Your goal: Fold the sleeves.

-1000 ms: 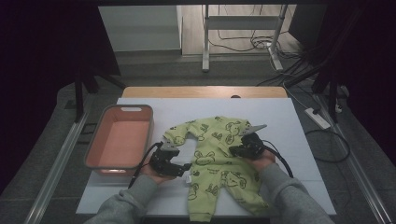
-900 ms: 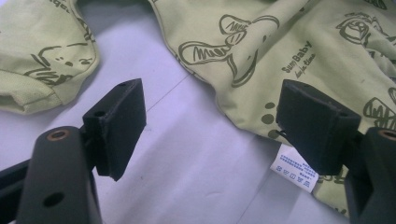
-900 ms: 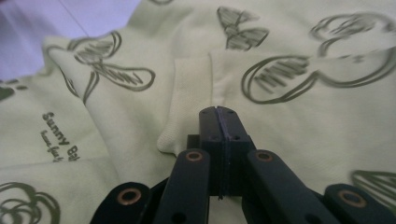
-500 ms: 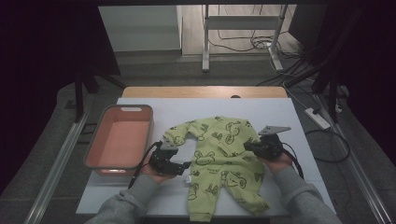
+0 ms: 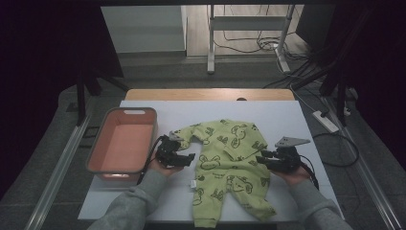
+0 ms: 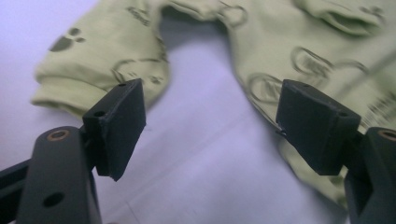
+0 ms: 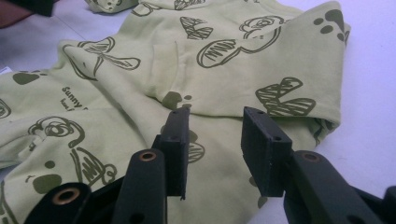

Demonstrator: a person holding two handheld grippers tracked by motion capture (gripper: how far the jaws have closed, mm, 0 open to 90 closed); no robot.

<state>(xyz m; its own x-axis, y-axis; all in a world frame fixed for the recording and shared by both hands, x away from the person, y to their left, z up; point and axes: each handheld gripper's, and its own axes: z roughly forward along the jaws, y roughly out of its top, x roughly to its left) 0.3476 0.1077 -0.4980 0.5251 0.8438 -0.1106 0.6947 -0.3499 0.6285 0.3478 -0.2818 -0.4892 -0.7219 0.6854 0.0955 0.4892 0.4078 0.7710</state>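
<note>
At the left of the table (image 5: 143, 201), the salmon-pink tub (image 5: 122, 146) stands in the same place as one second ago.

Just right of the tub, the left gripper (image 5: 189, 158) sits at the cuff of the garment's near sleeve. Its jaws stand wide apart, as they did a second ago. In the left gripper view, the left gripper (image 6: 212, 126) has nothing between its pads; bare table surface lies in the gap, with the sleeve cuff behind the one pad and the garment's body behind the other. The hand has shifted only slightly from its earlier position.

The green baby romper (image 5: 230, 167) lies flat at the centre of the table, neck toward the far edge, legs toward the person. One sleeve is folded across the chest. In the right gripper view, the green baby romper (image 7: 233, 60) shows this folded layer lying over the body.

The right gripper (image 5: 261, 159) has changed most. One second ago it was over the garment's right side with its jaws closed; it now lies at the garment's right edge, farther outward. Its jaws have just been opening. In the right gripper view, the right gripper (image 7: 212, 140) has pads parted, with cloth beneath the gap, none clamped.
</note>
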